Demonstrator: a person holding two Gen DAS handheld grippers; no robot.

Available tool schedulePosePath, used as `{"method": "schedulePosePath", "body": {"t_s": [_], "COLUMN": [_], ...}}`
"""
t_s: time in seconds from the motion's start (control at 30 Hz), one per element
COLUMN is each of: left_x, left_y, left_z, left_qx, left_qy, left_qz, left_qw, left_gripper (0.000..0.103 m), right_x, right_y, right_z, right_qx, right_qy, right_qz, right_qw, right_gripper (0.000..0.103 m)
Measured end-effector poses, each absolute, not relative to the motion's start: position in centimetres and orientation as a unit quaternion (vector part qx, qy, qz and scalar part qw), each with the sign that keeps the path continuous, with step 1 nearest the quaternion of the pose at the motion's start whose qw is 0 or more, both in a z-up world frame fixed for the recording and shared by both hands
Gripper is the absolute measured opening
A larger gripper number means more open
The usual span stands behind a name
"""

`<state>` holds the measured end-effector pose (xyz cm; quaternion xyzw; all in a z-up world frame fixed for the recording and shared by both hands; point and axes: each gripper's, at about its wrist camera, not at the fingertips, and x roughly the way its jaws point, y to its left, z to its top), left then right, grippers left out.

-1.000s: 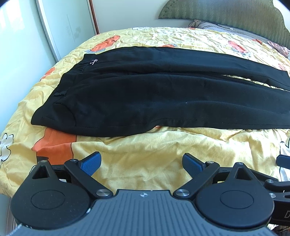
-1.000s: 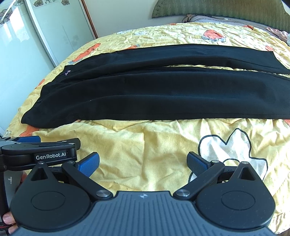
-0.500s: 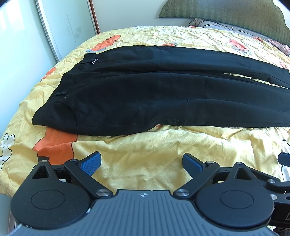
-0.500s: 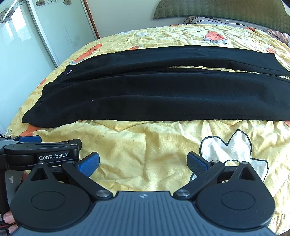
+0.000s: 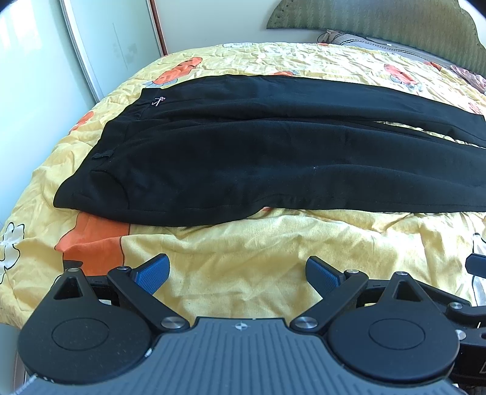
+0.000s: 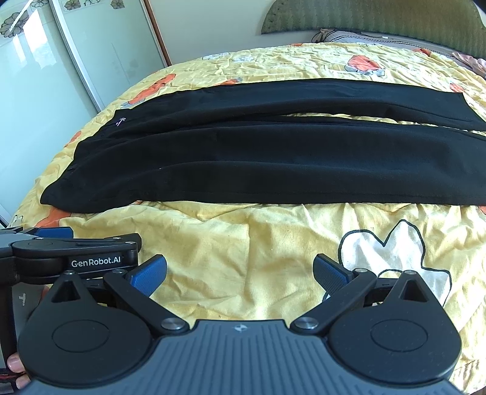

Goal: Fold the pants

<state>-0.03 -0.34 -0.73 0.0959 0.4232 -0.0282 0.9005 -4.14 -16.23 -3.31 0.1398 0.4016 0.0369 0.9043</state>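
Note:
Black pants (image 5: 243,158) lie flat across the bed, waistband at the left, both legs stretched to the right. They also show in the right wrist view (image 6: 258,158), with the far leg's hem (image 6: 467,112) at the right. My left gripper (image 5: 237,273) is open and empty, over the yellow quilt just short of the pants' near edge. My right gripper (image 6: 240,273) is open and empty, also short of the near edge. The left gripper's body (image 6: 73,252) shows at the left of the right wrist view.
The yellow quilt (image 5: 273,252) with orange and white patterns covers the bed. A sliding wardrobe door (image 6: 45,76) stands at the left. A green headboard (image 5: 379,18) and pillows (image 5: 364,39) are at the far side.
Both grippers have drifted slightly; the pants sit a little lower and nearer in both views. Both grippers stay open.

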Motion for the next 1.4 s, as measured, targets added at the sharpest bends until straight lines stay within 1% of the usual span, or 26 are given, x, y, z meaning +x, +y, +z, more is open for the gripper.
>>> {"method": "schedulePosePath", "body": {"t_s": [0.73, 0.87, 0.93, 1.0, 1.07, 1.2, 1.3, 1.4], "left_x": [-0.1, 0.3, 1.1, 2.3, 3.7, 6.6, 8.3, 10.6], "left_y": [-0.5, 0.3, 1.0, 1.9, 2.8, 4.6, 5.6, 6.6], "left_z": [-0.8, 0.7, 1.8, 2.7, 3.2, 3.8, 4.0, 4.1], "left_qx": [0.099, 0.079, 0.072, 0.062, 0.06, 0.052, 0.063, 0.076], "left_qy": [0.421, 0.391, 0.373, 0.362, 0.353, 0.349, 0.348, 0.351], "left_qz": [-0.031, -0.029, -0.019, -0.01, 0.006, 0.022, 0.028, 0.055], "left_qw": [0.901, 0.917, 0.925, 0.93, 0.934, 0.936, 0.935, 0.932], "left_gripper": [0.098, 0.098, 0.098, 0.098, 0.098, 0.098, 0.098, 0.098], "right_x": [-4.0, -3.2, -2.3, -0.4, 2.9, 11.1, 17.6, 23.5], "right_y": [-16.3, -16.7, -16.9, -17.1, -17.0, -16.4, -16.0, -15.8], "right_z": [-3.2, -1.5, 0.0, 1.3, 2.2, 2.3, 1.8, 0.4], "right_qx": [0.139, 0.115, 0.085, 0.054, 0.019, -0.03, -0.021, -0.019], "right_qy": [0.393, 0.33, 0.267, 0.222, 0.214, 0.25, 0.298, 0.313], "right_qz": [0.054, 0.109, 0.138, 0.164, 0.203, 0.252, 0.292, 0.31], "right_qw": [0.908, 0.931, 0.95, 0.96, 0.955, 0.934, 0.909, 0.898], "right_gripper": [0.103, 0.103, 0.103, 0.103, 0.103, 0.103, 0.103, 0.103]}}
